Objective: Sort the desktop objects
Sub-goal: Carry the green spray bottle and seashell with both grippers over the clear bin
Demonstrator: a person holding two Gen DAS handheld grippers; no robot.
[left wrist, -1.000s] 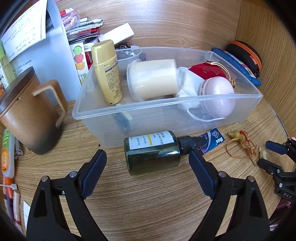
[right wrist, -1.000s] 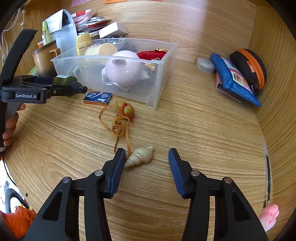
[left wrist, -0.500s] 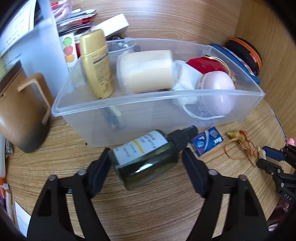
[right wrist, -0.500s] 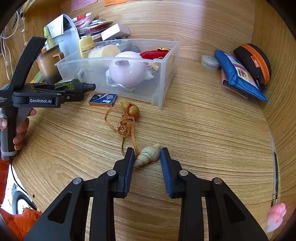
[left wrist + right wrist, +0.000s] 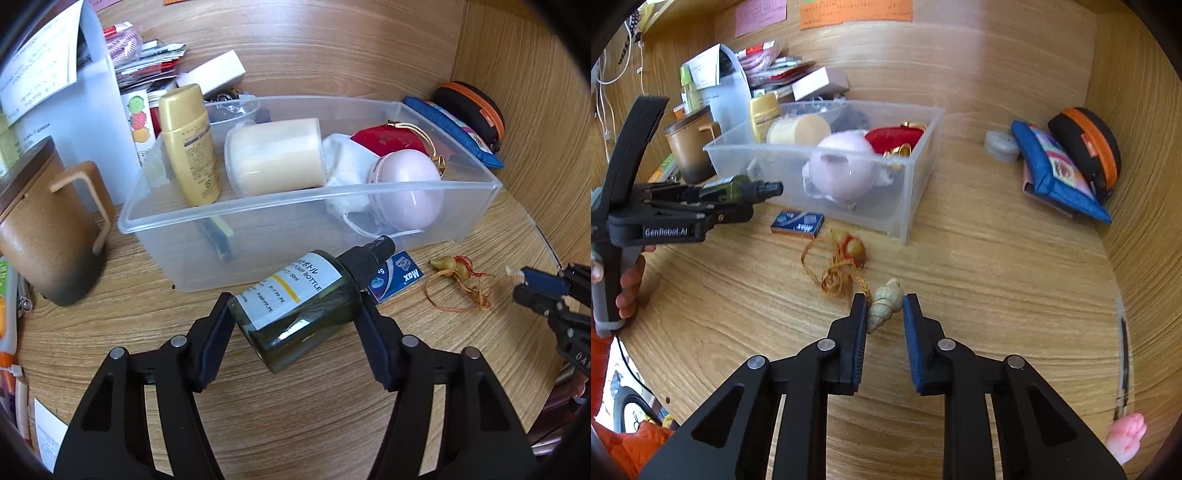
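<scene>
A dark green pump bottle (image 5: 303, 295) with a white label sits between the pads of my left gripper (image 5: 293, 325), tilted with its black nozzle toward the clear bin (image 5: 258, 206). The jaws are closing and the pads press on its sides. In the right wrist view, my right gripper (image 5: 885, 306) is shut on a cream spiral shell (image 5: 882, 302) on the wooden desk. A gourd charm on orange cord (image 5: 849, 251) lies just beyond the shell. A blue staple box (image 5: 798, 223) lies in front of the bin.
The bin holds a gold bottle (image 5: 188, 144), a cream jar (image 5: 273, 155), a pink round case (image 5: 406, 188) and a red pouch (image 5: 388, 138). A brown mug (image 5: 48, 240) stands to the left. A blue pouch (image 5: 1056, 173) and a black-orange case (image 5: 1086, 147) lie at the right wall.
The left jaws narrowed onto the green bottle, which went from lying flat to tilted with its nozzle up. The right jaws came together on the shell.
</scene>
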